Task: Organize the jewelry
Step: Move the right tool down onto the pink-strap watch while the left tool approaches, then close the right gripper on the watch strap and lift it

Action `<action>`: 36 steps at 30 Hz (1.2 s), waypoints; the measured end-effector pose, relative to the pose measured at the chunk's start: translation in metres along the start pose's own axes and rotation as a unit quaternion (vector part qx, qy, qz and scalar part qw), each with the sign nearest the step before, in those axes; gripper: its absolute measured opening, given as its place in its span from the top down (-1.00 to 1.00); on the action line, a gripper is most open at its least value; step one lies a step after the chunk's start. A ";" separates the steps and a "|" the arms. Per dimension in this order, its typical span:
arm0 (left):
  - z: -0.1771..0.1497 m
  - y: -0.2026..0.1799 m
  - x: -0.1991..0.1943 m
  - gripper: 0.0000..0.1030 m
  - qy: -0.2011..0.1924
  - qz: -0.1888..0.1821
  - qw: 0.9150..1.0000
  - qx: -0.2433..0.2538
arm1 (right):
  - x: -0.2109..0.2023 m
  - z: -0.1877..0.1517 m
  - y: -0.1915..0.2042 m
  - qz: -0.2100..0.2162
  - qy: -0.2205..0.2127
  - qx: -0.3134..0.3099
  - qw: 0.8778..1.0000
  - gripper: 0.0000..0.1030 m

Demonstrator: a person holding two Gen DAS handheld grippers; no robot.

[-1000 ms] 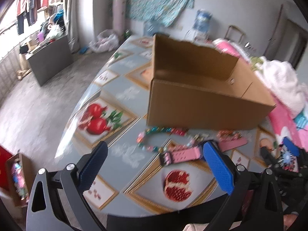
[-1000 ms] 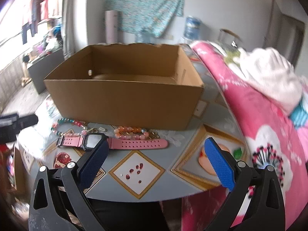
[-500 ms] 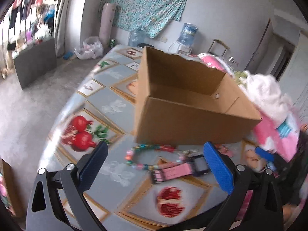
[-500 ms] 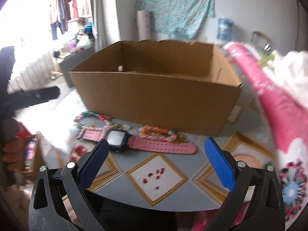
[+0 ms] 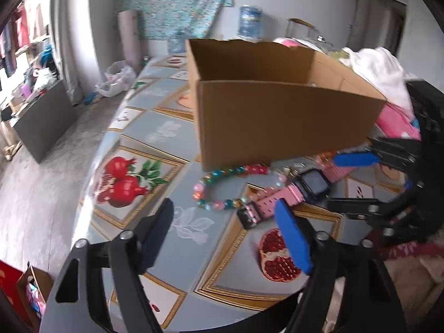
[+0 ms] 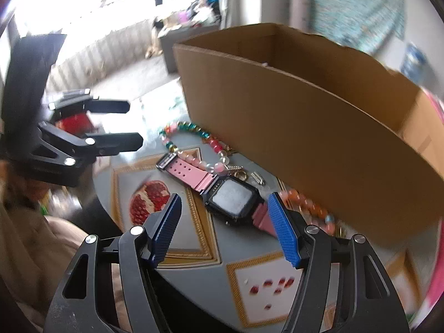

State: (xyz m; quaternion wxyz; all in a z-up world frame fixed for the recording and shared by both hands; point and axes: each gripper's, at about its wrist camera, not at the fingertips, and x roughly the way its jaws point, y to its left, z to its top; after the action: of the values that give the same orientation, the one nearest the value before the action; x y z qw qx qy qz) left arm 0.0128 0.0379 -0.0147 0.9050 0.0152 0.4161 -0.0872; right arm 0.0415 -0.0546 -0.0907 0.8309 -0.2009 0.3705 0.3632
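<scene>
Your right gripper [image 6: 223, 226], fingers apart, hovers at frame bottom over the pink watch [image 6: 219, 191]; your left gripper [image 5: 224, 230] is spread too.

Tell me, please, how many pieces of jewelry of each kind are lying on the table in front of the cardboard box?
Beaded bracelets: 2, the multicolour bead bracelet and the orange bead bracelet.
Watches: 1, the pink-strap watch.
Small metal trinkets: at least 2, the gold ring and the silver clasp; too small to count surely.
Total: at least 5.
</scene>
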 end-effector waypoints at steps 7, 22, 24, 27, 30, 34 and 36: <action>0.000 0.002 0.006 0.07 0.002 -0.029 0.999 0.015 | 0.032 0.007 0.009 -0.016 0.052 -0.082 0.995 -0.19; 0.005 -0.018 0.012 0.23 0.017 -0.083 0.993 0.077 | 0.043 0.028 -0.029 0.073 0.073 -0.033 0.994 0.03; 0.004 -0.024 0.014 0.23 0.024 -0.081 0.992 0.091 | 0.044 0.030 -0.041 0.092 0.074 -0.018 0.993 0.03; 0.002 -0.034 0.019 0.23 0.031 -0.067 0.990 0.118 | 0.045 0.032 -0.052 0.119 0.075 0.003 0.990 0.03; -0.001 -0.049 0.020 0.23 0.028 -0.043 0.987 0.152 | 0.042 0.032 -0.060 0.138 0.076 0.013 0.987 0.03; -0.003 -0.068 0.025 0.23 0.022 -0.002 0.979 0.202 | 0.033 0.025 -0.066 0.144 0.075 -0.002 0.987 0.03; -0.002 -0.071 0.027 0.23 0.020 0.009 0.978 0.209 | 0.032 0.027 -0.063 0.146 0.075 -0.005 0.986 0.03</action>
State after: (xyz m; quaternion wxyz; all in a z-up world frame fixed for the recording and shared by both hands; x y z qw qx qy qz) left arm 0.0162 -0.0358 -0.0337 0.8740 0.2096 0.4068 -0.1633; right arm 0.1162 -0.0653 -0.0935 0.7379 -0.1755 0.4550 0.4666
